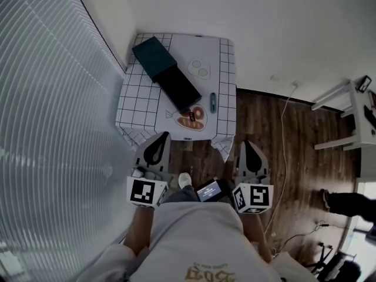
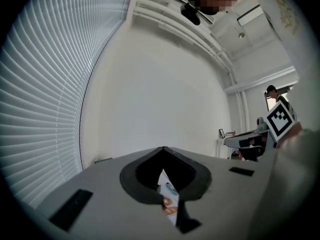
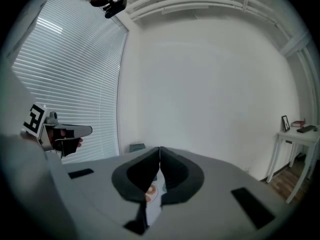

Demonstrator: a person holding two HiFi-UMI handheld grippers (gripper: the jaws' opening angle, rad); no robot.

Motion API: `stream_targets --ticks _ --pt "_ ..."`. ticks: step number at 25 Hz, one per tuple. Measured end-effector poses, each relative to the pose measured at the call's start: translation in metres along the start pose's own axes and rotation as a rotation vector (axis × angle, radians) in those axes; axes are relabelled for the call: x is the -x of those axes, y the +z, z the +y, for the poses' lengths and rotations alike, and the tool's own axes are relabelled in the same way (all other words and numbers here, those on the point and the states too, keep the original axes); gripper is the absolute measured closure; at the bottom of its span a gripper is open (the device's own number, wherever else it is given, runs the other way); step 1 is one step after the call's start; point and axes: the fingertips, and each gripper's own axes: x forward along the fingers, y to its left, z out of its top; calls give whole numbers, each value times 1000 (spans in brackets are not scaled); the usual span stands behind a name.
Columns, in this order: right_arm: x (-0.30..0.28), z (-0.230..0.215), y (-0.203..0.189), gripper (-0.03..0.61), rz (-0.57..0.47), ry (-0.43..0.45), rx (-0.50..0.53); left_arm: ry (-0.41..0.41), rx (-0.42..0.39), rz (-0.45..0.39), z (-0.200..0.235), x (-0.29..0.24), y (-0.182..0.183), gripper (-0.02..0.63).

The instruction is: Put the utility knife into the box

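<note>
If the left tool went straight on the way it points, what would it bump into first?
Likely the table: the left tool points at its near edge. Its height is unclear, though; held above the tabletop, it would pass over toward the white wall.

Grid-checked tablecloth under a food-print mat — slatted blinds left, wooden floor right

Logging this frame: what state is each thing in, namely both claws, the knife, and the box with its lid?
left claw: shut, empty, held short of the table.
right claw: shut, empty, held short of the table.
utility knife: lying flat on the table, outside the box, untouched.
box: black base on the table, seems open.
lid: dark teal, off, at the base's far end.
</note>
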Motion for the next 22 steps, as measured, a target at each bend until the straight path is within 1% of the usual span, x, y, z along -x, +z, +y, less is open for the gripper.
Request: stream_targets --ticks 4,11,17,22 --pt "-20 -7 -1 571 22 -11 -4 2 13 12 13 -19 -3 607" --pt "-61 -27 -4 571 37 10 -3 15 20 24 22 -61 -9 607" --pt "-106 -47 3 571 38 56 -8 57 13 48 35 -95 -7 607" --pt "-130 -57 -4 571 58 79 -24 99 9 58 44 -110 -8 607"
